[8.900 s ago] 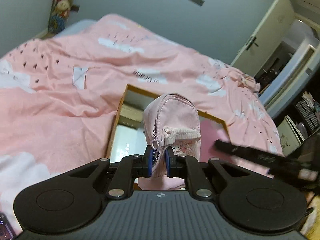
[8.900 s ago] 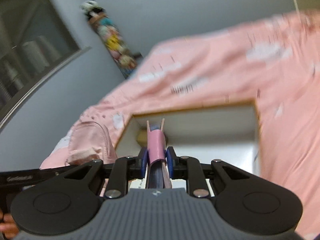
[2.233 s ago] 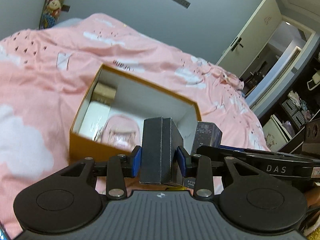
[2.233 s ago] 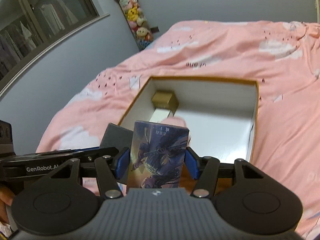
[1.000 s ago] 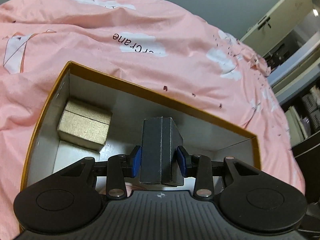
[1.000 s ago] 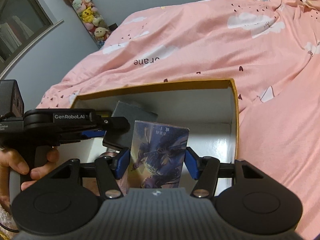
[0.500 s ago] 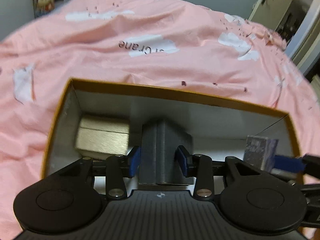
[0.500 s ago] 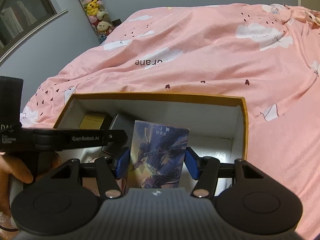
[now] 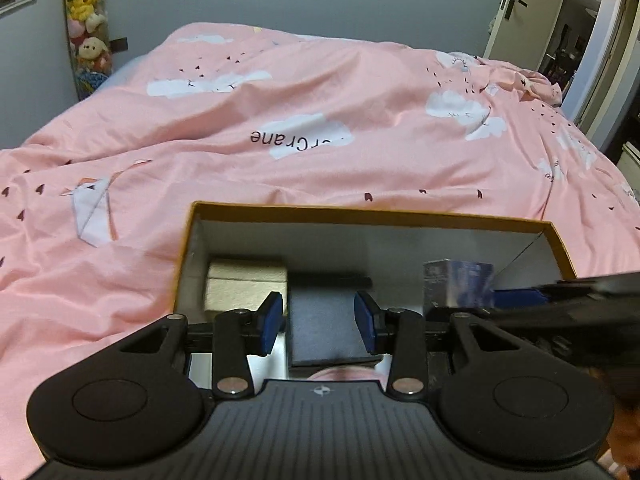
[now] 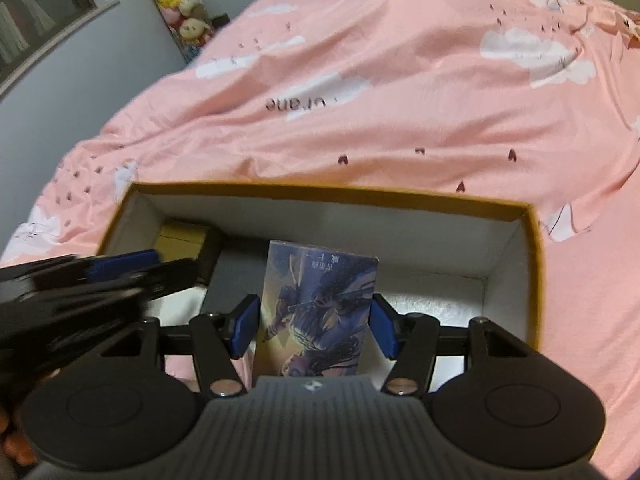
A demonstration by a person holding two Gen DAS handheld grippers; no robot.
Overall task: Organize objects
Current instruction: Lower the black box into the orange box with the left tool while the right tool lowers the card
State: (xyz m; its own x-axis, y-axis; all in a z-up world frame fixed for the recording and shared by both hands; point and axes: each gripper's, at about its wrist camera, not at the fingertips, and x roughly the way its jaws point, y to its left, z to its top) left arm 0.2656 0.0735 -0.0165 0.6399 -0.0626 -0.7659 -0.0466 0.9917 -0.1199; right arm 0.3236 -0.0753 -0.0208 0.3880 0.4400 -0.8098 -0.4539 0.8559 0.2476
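Observation:
An open orange cardboard box (image 9: 372, 215) with white inner walls lies on the pink bed; it also shows in the right wrist view (image 10: 536, 264). My left gripper (image 9: 320, 322) is open; the dark grey box (image 9: 326, 326) lies between its spread fingers inside the cardboard box, next to a gold box (image 9: 246, 286). My right gripper (image 10: 314, 330) has its pads just off the sides of a blue illustrated card box (image 10: 316, 312), which stands upright in the cardboard box. The pink pouch (image 9: 344, 374) peeks out below the grey box.
The pink duvet (image 9: 320, 120) with cloud prints covers the bed around the box. A column of plush toys (image 9: 86, 24) hangs at the far left wall. A doorway (image 9: 560, 40) is at the far right.
My left gripper has opened and let go of the dark grey box, which now rests in the cardboard box. My right gripper has lowered the card box into the cardboard box and widened its jaws.

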